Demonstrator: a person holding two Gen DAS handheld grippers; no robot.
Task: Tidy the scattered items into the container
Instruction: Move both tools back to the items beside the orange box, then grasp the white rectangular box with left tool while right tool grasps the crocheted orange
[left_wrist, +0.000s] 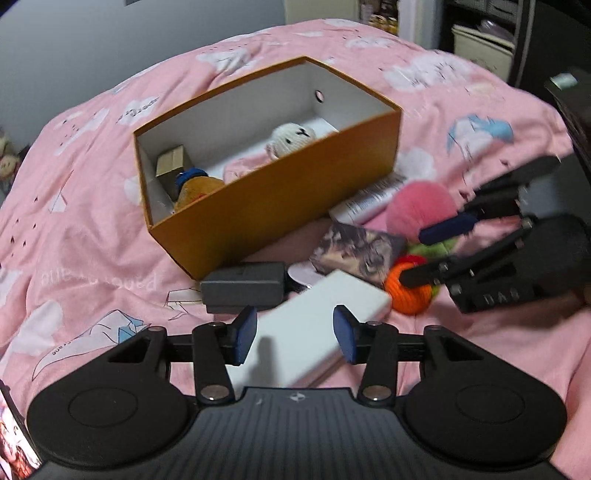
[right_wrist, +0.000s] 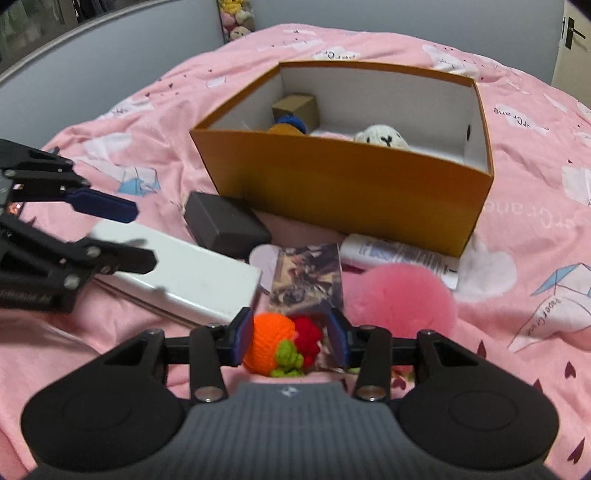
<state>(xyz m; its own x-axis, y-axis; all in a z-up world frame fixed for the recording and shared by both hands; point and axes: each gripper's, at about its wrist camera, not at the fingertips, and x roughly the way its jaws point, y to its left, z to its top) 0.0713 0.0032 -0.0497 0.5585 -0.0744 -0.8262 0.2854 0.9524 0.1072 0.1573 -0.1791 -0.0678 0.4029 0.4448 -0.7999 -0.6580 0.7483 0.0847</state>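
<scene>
From the left wrist camera, the left gripper (left_wrist: 294, 334) hangs over a flat white rectangular box (left_wrist: 314, 332) on the pink printed bedspread (left_wrist: 74, 221); its blue pads stand apart on either side of the box, released, not pressing it. At 12 o'clock sits the open orange cardboard box with a white lining (left_wrist: 280, 218), holding a white knitted toy (left_wrist: 291, 138), a small brown carton (left_wrist: 171, 162) and a blue-capped amber bottle (left_wrist: 195, 186). At 3 o'clock the right gripper (left_wrist: 424, 254) reaches toward an orange crocheted ball (left_wrist: 406, 295).

From the right wrist camera, the right gripper (right_wrist: 291, 338) straddles the orange ball (right_wrist: 267, 345) and its red (right_wrist: 308, 334) and green crocheted bits (right_wrist: 288, 358). Whether the pads squeeze them, I cannot tell. A fluffy pink pompom (right_wrist: 402, 299) lies at 2 o'clock, a dark grey adapter block (right_wrist: 225, 225) at 11, the orange box (right_wrist: 351, 184) at 12.
</scene>
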